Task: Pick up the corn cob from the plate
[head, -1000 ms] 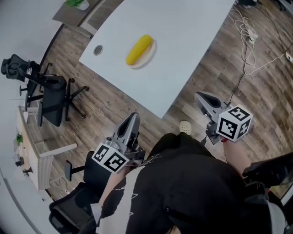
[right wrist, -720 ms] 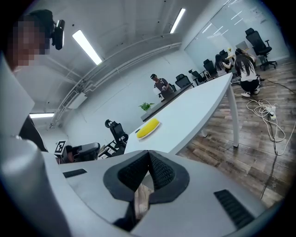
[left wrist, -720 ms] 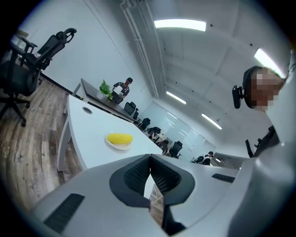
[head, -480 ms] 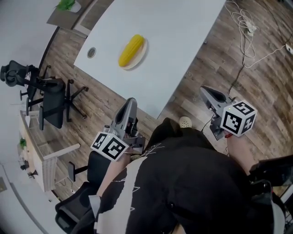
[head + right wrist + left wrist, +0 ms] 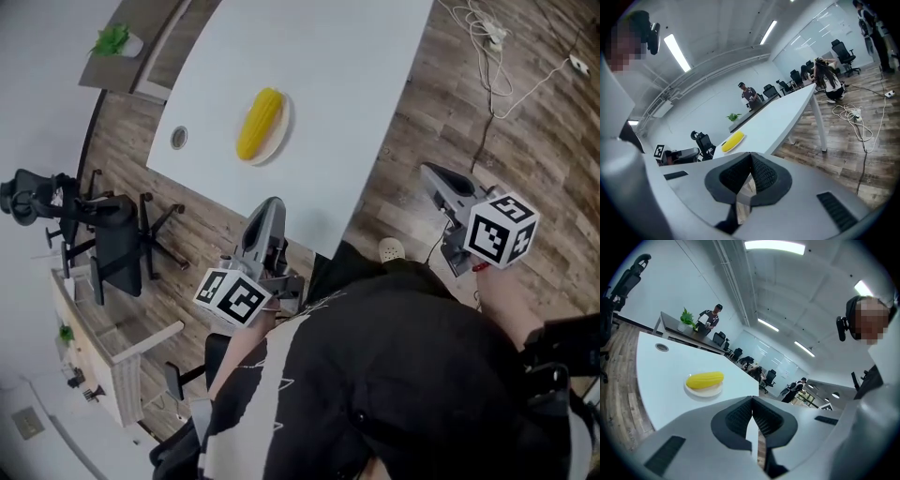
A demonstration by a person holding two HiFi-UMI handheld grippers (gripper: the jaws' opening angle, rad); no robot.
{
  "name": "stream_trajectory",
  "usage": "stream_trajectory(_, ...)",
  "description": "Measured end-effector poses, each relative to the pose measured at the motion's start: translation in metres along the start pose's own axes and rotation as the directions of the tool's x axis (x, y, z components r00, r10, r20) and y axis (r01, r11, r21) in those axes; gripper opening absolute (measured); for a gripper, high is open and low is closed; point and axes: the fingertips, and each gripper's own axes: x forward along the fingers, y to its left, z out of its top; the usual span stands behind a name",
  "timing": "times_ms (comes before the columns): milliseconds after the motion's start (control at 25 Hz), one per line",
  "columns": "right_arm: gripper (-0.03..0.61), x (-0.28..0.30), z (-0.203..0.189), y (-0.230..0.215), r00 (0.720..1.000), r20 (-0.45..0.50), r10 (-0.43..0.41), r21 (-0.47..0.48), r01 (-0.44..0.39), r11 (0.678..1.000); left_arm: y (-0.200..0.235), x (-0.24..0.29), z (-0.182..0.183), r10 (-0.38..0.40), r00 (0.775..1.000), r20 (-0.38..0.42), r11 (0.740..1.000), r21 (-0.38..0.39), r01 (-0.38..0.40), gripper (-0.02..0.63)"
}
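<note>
Left gripper view: left tongs [image 5: 753, 403] closed tip to tip, nothing between the pads; right gripper view: right tongs [image 5: 750, 158] likewise pressed together at the tips and empty, only floor showing through the slit below; so no grip on anything yet. Head view: both tongs held low in front of the person's body, left tongs [image 5: 269, 206] with its tip near the near edge of the white worktop [image 5: 323, 70], right tongs [image 5: 433, 172] off to the side over the wood floor [image 5: 487, 159], well apart from the worktop. Corn cob [image 5: 260, 123] lies lengthwise on the small plate [image 5: 284, 129] out on the worktop, near a round grommet hole [image 5: 178, 138], untouched, well apart from both tongs. Compared with the two earlier head views, the worktop edge has drawn in toward the person and the left tongs has closed on that edge; corn and plate have not shifted on the surface. Judgement: approach phase only; either tongs must open before it can take the cob, and the left looks better placed.
</note>
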Motion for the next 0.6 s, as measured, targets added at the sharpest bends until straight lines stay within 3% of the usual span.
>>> stream_trajectory(280, 0.015, 0.005, 0.008, 0.011, 0.995, 0.053, -0.089, 0.05, 0.087, 0.995, 0.015, 0.035, 0.027, -0.112, 0.992, -0.064, 0.993, 0.013, 0.113, 0.012)
stream_trajectory(480, 0.015, 0.033, 0.021, 0.022, 0.984, 0.093, -0.152, 0.088, 0.144, 0.986, 0.025, 0.055, 0.052, -0.16, 0.973, -0.166, 0.976, 0.12, 0.181, 0.012)
stream_trajectory(600, 0.015, 0.054, 0.028, 0.036, 0.978, 0.124, -0.17, 0.102, 0.158, 0.982, 0.041, 0.059, 0.067, -0.175, 0.963, -0.206, 0.97, 0.133, 0.205, 0.012)
